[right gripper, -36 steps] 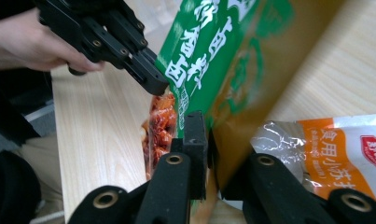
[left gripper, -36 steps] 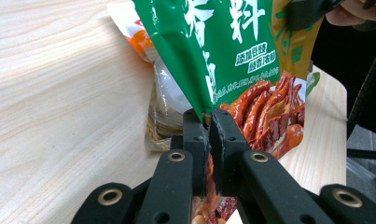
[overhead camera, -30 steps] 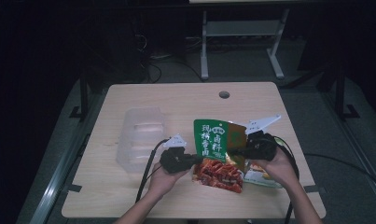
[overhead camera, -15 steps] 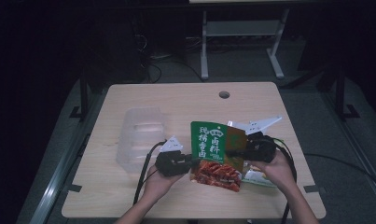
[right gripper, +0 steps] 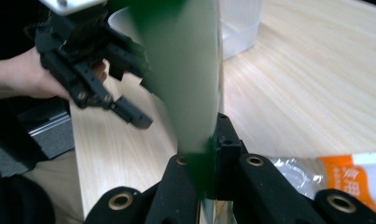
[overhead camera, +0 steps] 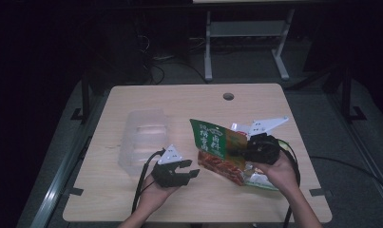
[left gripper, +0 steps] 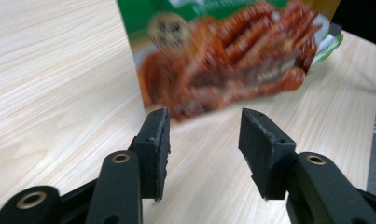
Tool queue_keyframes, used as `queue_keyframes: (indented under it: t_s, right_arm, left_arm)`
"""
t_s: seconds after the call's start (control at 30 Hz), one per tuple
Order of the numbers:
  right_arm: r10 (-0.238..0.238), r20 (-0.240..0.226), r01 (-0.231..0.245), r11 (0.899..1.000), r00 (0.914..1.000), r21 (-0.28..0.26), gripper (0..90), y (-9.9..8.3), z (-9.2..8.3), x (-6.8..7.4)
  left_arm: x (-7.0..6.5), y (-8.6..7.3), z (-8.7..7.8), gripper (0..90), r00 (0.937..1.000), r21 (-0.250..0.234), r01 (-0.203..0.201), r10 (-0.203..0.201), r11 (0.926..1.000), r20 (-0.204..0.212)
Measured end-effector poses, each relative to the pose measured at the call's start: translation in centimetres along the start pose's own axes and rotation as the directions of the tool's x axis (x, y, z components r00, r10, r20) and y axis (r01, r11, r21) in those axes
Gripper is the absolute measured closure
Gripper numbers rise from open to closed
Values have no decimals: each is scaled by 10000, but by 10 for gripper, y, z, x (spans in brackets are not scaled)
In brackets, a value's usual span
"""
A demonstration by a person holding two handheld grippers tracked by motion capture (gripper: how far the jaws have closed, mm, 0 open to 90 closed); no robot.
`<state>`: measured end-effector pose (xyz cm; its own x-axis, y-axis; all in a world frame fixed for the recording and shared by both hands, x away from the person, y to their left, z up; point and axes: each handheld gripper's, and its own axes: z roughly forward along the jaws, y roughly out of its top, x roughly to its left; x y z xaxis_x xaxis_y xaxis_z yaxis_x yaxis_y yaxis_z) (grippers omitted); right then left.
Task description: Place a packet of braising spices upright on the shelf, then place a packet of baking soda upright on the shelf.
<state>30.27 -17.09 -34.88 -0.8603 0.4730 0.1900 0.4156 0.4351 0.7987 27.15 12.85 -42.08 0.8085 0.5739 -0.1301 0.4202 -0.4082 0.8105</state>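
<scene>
A snack packet (overhead camera: 216,151), green at the top with a red food picture, stands tilted on the table. My right gripper (overhead camera: 241,153) is shut on its right edge. In the right gripper view the packet (right gripper: 190,70) rises edge-on out of the closed right gripper (right gripper: 213,128). My left gripper (overhead camera: 193,168) is open just left of the packet and apart from it. In the left gripper view, the left gripper (left gripper: 204,116) holds nothing, with the packet's lower corner (left gripper: 232,60) a short way ahead.
A clear plastic container (overhead camera: 144,135) sits on the wooden table (overhead camera: 179,102) left of the packet. A second packet, white and orange (overhead camera: 261,180), lies under the right hand. A round cable hole (overhead camera: 228,96) is near the far edge.
The left gripper has drawn back a little from the packet's lower left corner. The right gripper still holds the packet, which has shifted slightly right.
</scene>
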Motion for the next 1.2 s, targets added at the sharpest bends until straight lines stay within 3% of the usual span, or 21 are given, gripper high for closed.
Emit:
queue_keyframes:
  t_s: [0.07, 0.5, 0.93, 1.2]
  right_arm:
    - [-72, 124, 73, 9999, 9999, -71, 895, 4, 0, 1]
    - [-439, 495, 447, 9989, 9978, -152, 895, 38, 2, 3]
    - [-900, 574, 913, 9956, 9943, -217, 895, 69, 10, -1]
    - [-1062, 544, 1074, 9940, 9929, -194, 895, 77, 11, 3]
  left_arm:
    - [0, -1, -1, 510, 9998, -3, -193, 193, 9998, -20]
    - [-3, -7, -4, 456, 9994, -361, -327, 324, 9988, -84]
    - [-13, -10, -7, 310, 9988, -406, -453, 460, 9981, 156]
    - [-24, -19, -10, 274, 9937, -137, -1013, 1019, 9948, 465]
